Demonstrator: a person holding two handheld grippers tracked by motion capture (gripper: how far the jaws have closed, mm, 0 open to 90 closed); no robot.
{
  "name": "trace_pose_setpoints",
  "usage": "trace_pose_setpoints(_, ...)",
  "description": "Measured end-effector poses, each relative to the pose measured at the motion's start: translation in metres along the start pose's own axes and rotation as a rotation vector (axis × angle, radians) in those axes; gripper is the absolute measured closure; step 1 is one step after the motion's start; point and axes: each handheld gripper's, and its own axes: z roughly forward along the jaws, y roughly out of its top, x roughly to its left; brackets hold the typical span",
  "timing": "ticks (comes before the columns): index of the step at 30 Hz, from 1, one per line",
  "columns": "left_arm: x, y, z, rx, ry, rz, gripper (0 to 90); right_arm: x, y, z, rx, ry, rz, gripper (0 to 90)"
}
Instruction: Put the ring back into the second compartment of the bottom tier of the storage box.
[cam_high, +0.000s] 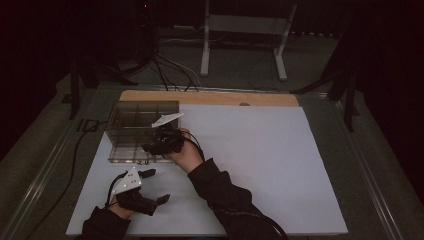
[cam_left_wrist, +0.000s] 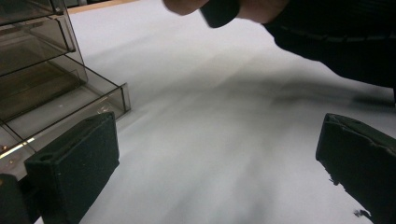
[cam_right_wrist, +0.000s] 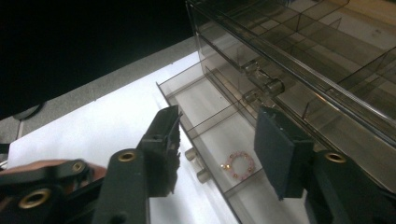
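High view: white mat on wooden table.

Dim throughout, the room behind nearly black in the high view; brightest on the white table sheet, lit softly from above; broad smeared shadows across it in the left gripper view, with motion blur on the sleeve; pale glints along the clear drawer box edges; near jaws soft, grainy.

Smoky-brown see-thru drawer box, pink bead bracelet, white mat, black jaw pads, tan wood table edge
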Motion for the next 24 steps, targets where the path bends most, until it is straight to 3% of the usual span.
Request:
trace_pose_setpoints(12,0.001,0.000,0.000,0.000,0.001,-0.002,0.6,-0.004,-0.008,-0.033,-0.048,-0.013,-0.016,33.2)
trace_pose_setpoints(24,0.001,0.002,0.003,0.002,0.002,-0.004,0.6,-0.013,-0.017,-0.059,-0.056,-0.016,-0.035,8.6)
